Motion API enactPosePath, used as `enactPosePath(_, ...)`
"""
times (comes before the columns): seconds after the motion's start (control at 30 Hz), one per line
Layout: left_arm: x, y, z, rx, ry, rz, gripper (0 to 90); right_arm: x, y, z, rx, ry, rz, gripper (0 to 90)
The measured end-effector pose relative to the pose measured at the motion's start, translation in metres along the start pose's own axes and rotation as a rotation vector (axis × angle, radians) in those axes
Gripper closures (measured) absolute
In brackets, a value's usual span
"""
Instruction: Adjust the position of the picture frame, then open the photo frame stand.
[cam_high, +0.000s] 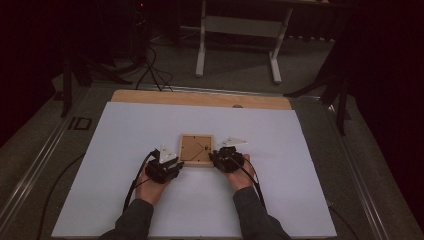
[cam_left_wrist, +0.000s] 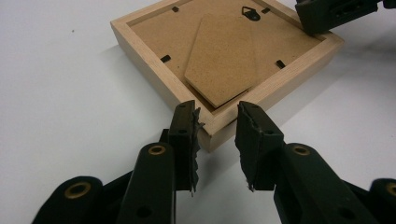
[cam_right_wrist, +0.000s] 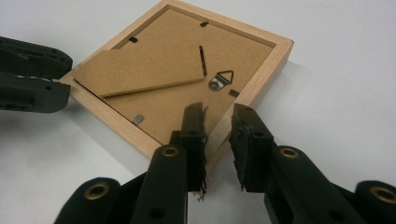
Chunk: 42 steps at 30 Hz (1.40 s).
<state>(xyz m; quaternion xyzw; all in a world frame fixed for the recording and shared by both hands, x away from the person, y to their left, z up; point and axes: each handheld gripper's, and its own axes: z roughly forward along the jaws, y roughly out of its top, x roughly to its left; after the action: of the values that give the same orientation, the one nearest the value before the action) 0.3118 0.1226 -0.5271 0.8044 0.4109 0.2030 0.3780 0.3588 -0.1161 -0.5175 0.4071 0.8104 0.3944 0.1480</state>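
— Starting at the near edge, what do you see?

— Two forearms in dark sleeves come in from the bottom of the high view, each hand holding a black gripper over the white table top (cam_high: 125, 200). The left gripper (cam_left_wrist: 217, 122) and the right gripper (cam_right_wrist: 218, 123) sit at either side of a small wooden picture frame (cam_high: 196, 149).

— How does the frame lie?

— Face down, flat on the white surface, near the middle of the table. Its brown backing board (cam_left_wrist: 219, 51) is up, with a cardboard stand leg (cam_right_wrist: 140, 70) folded across it and a small metal hanger (cam_right_wrist: 222, 80) near one edge.

— And the claws?

— Both are released, jaws parted. In the left gripper view the jaws stand on either side of the frame's near corner; I cannot tell whether they touch the wood. In the right gripper view the jaws straddle the frame's rail at the near corner, one tip over the backing, one outside, not clamped.

— Farther off?

— A strip of bare wood (cam_high: 200, 98) at the table's far edge, then dim floor with cables (cam_high: 152, 70) and the pale legs of a stand (cam_high: 240, 45).
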Motion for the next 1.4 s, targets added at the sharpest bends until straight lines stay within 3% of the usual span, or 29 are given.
enactPosePath(0.2,0.001,0.000,0.000,0.003,-0.009,-0.005,66.3,0.000,0.000,-0.001,-0.005,-0.002,-0.013,75.2)
enactPosePath(0.23,0.002,0.000,0.000,0.003,-0.009,-0.007,64.5,0.001,0.001,-0.003,-0.025,-0.021,-0.011,73.6)
enactPosePath(0.33,0.003,0.001,-0.002,-0.015,-0.011,-0.020,61.9,0.001,0.002,-0.008,-0.052,-0.018,-0.007,76.9)
enactPosePath(0.37,0.003,0.002,-0.003,-0.022,-0.011,-0.024,60.3,0.003,0.002,-0.012,-0.062,-0.026,-0.038,81.6)
enactPosePath(0.5,0.004,0.007,-0.004,-0.021,-0.010,-0.017,58.1,0.005,0.000,-0.014,-0.052,-0.021,-0.071,89.3)
enactPosePath(0.77,0.000,0.020,0.002,-0.024,-0.009,0.013,52.4,0.011,-0.007,-0.009,-0.025,-0.012,-0.117,89.7)
enactPosePath(1.13,-0.004,0.032,0.018,0.002,-0.007,0.054,48.3,0.013,-0.009,-0.009,-0.037,-0.005,-0.122,89.8)
enactPosePath(1.27,-0.002,0.036,0.025,0.016,-0.015,0.037,48.6,0.012,-0.009,-0.009,-0.037,0.001,-0.121,89.7)
enactPosePath(1.4,-0.002,0.039,0.031,0.044,-0.015,0.054,48.4,0.011,-0.010,-0.009,-0.041,0.006,-0.117,89.8)
